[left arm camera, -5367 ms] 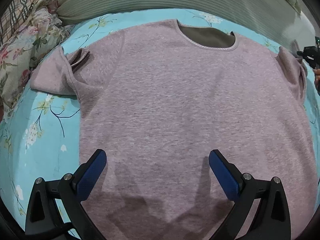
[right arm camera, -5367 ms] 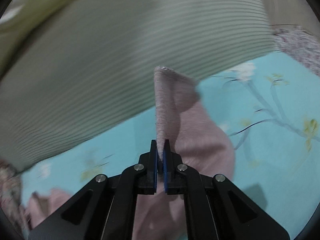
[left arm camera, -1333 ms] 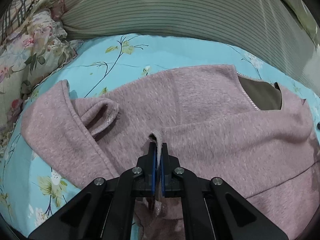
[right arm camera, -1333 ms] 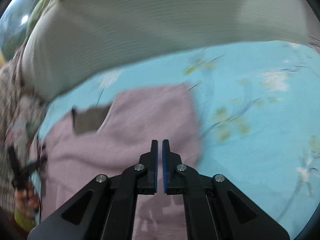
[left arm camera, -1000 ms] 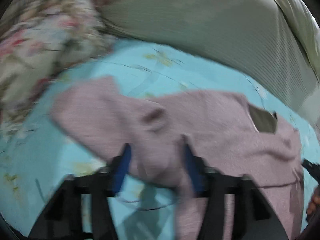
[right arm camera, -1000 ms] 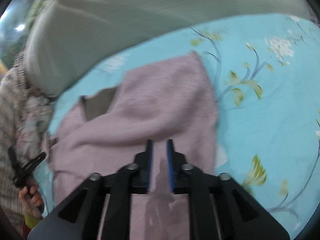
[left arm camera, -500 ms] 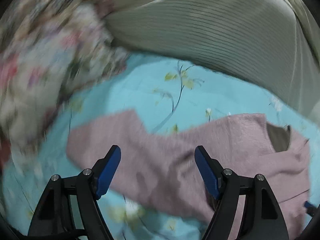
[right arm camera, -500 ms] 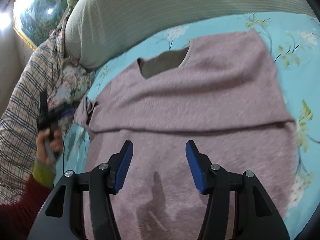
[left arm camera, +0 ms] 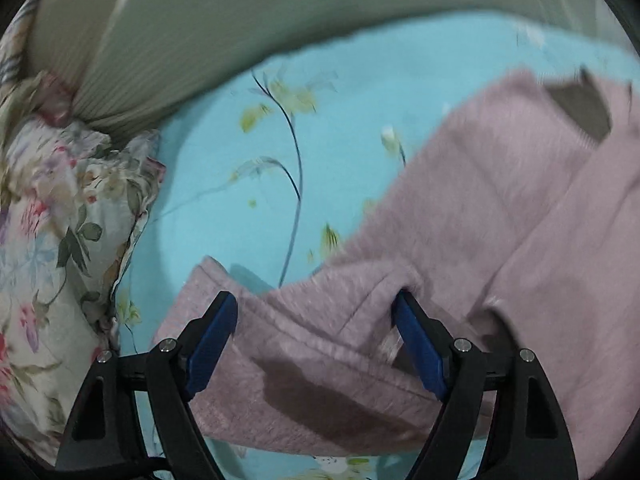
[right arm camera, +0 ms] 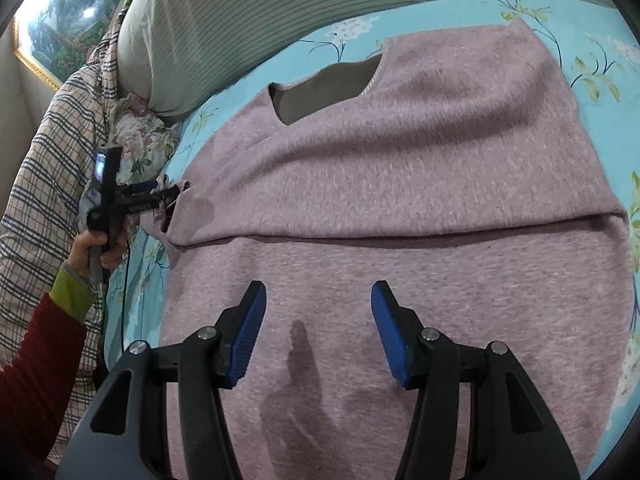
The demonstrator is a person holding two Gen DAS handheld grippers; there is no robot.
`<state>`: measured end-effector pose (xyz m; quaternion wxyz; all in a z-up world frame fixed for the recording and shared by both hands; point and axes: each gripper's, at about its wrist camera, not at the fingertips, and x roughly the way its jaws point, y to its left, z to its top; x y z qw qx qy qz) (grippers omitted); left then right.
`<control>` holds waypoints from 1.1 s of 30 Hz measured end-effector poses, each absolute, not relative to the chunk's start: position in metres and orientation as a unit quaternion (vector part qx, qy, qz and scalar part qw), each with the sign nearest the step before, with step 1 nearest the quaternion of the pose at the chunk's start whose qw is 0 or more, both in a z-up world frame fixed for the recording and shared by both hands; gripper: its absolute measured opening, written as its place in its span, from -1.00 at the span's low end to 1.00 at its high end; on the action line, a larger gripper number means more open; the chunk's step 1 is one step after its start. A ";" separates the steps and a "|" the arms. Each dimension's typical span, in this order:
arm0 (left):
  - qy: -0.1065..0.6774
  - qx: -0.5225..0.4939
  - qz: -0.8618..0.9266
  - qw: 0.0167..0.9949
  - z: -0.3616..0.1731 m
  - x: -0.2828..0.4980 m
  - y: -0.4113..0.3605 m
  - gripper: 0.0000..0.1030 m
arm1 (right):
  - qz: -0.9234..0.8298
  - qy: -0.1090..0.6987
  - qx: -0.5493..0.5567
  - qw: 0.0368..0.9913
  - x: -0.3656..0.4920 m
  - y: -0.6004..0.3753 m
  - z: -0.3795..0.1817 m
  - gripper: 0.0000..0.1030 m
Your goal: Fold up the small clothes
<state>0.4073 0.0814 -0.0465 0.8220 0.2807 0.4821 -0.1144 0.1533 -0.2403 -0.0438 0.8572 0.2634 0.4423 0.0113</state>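
A pink-grey knit shirt (right arm camera: 400, 168) lies on the turquoise floral sheet (right arm camera: 592, 76), its upper part folded down, with the fold edge running across the middle. Its neck opening (right arm camera: 328, 84) shows a grey inside. My right gripper (right arm camera: 319, 292) hovers open above the lower body, nothing between its fingers. In the left wrist view my left gripper (left arm camera: 316, 304) straddles the shirt's sleeve (left arm camera: 320, 320); its jaws are opening and the pads stand apart from the cloth. The right wrist view shows the left gripper (right arm camera: 168, 196) at the shirt's left side, held by a hand (right arm camera: 94, 248).
A striped grey-green cushion (right arm camera: 208, 40) runs along the far edge of the bed. A floral pillow (left arm camera: 52, 220) lies to the left of the sleeve, and plaid cloth (right arm camera: 44, 168) beyond it. A framed picture (right arm camera: 60, 20) hangs at the upper left.
Both grippers have gone from shut to open. The left let go of the shirt and swung left over the sleeve. The right drew back over the shirt's body.
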 end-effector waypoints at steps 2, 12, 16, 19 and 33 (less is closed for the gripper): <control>0.484 0.271 -0.114 0.824 -0.049 0.405 0.082 0.34 | 0.014 0.441 0.263 0.858 0.153 -0.239 -0.044 0.09; 0.397 0.069 -0.115 0.908 0.036 0.357 0.118 -0.95 | 0.024 0.429 0.258 0.865 0.143 -0.232 -0.036 0.09; 0.357 0.004 -0.162 0.920 0.081 0.314 0.094 -0.95 | 0.026 0.412 0.264 0.872 0.135 -0.236 -0.026 0.09; 0.339 -0.044 -0.218 0.914 0.102 0.289 0.052 -0.95 | 0.012 0.387 0.279 0.878 0.126 -0.247 -0.017 0.09; 0.379 -0.034 -0.327 0.865 0.024 0.264 -0.216 -0.93 | -0.117 0.287 0.365 0.878 0.047 -0.348 0.006 0.09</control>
